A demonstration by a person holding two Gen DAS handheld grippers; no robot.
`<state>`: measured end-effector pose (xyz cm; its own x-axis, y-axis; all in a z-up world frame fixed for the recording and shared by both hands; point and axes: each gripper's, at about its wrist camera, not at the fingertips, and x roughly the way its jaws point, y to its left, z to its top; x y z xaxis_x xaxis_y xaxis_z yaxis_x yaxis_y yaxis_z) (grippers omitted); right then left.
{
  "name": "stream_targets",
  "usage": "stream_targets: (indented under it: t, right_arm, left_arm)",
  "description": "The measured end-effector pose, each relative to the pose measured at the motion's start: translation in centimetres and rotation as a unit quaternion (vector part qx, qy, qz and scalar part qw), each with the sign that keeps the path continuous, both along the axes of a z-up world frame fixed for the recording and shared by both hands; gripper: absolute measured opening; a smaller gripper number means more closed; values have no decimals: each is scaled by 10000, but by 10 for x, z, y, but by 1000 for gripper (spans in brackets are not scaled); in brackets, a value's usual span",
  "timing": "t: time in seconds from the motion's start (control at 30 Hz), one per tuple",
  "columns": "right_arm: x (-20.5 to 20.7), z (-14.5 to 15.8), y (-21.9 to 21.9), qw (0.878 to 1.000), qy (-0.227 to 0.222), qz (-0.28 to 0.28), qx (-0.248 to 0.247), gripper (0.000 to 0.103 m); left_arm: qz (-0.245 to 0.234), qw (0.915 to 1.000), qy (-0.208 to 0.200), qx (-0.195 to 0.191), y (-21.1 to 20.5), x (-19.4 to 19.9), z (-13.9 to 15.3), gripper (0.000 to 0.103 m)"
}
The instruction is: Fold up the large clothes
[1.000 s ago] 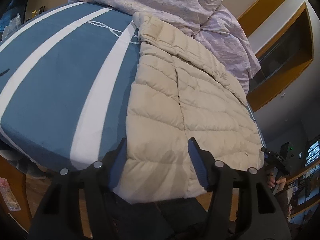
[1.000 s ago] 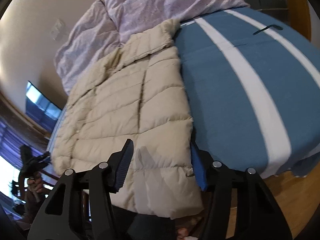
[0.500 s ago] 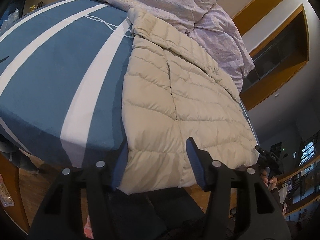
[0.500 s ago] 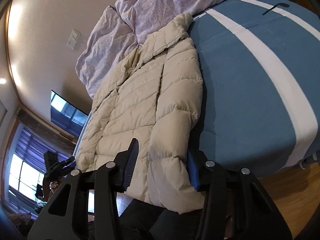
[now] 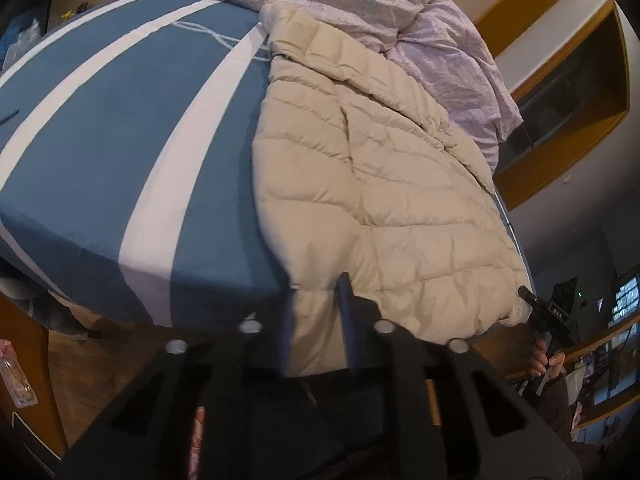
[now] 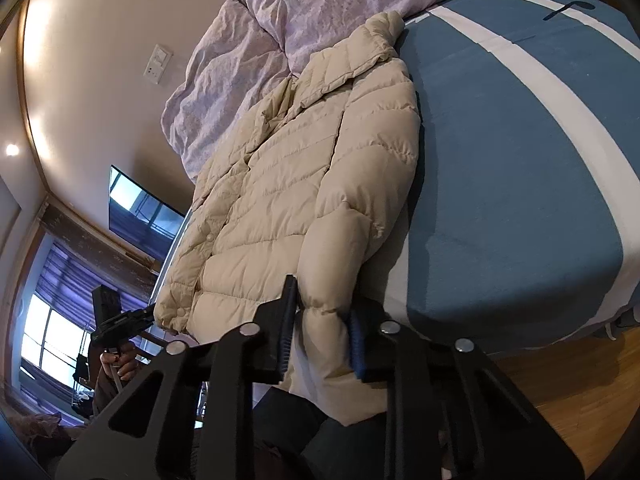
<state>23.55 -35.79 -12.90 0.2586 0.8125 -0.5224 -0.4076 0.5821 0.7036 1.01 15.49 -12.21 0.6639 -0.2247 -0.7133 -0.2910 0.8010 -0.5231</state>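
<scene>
Left hand-held gripper (image 5: 316, 320): clenched on the jacket (image 5: 380, 184) hem at the bed (image 5: 120, 152) edge;
Right hand-held gripper (image 6: 322, 332): grasping the sleeve cuff;
Jacket: beige, quilted, flat on the blue-striped bed;
Duvet (image 5: 360, 12): lilac, bunched beyond the collar

Jacket (image 5: 380, 184): beige, quilted. Bedsheet (image 5: 100, 152) beneath the jacket: blue with white stripes. Duvet (image 5: 360, 4) beyond the jacket: pale lilac.

Beige quilted puffer jacket (image 5: 384, 184) (image 6: 288, 200), spread flat on bed, hem overhanging the edge
</scene>
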Motion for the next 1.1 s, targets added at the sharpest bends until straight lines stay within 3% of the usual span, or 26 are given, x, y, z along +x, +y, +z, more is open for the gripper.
stream_targets:
  t: [0.2, 0.53, 0.87, 1.1]
  right_arm:
    - [1, 21, -4, 9993, -313, -144, 131, 14]
    - [29, 65, 3, 9949, -787, -609, 173, 12]
    - [83, 107, 39, 9854, -1227, -1144, -296, 12]
    - [132, 111, 59, 9819, -1180, -1413, -451, 12]
  left_arm:
    - [-20, 9999, -95, 120, -2, 0, 9, 5]
    - [241, 9962, -604, 575, 15, 14, 59, 3]
    - [555, 9912, -902, 799, 33, 73, 104, 3]
    - [747, 9886, -936, 912, 52, 127, 121, 3]
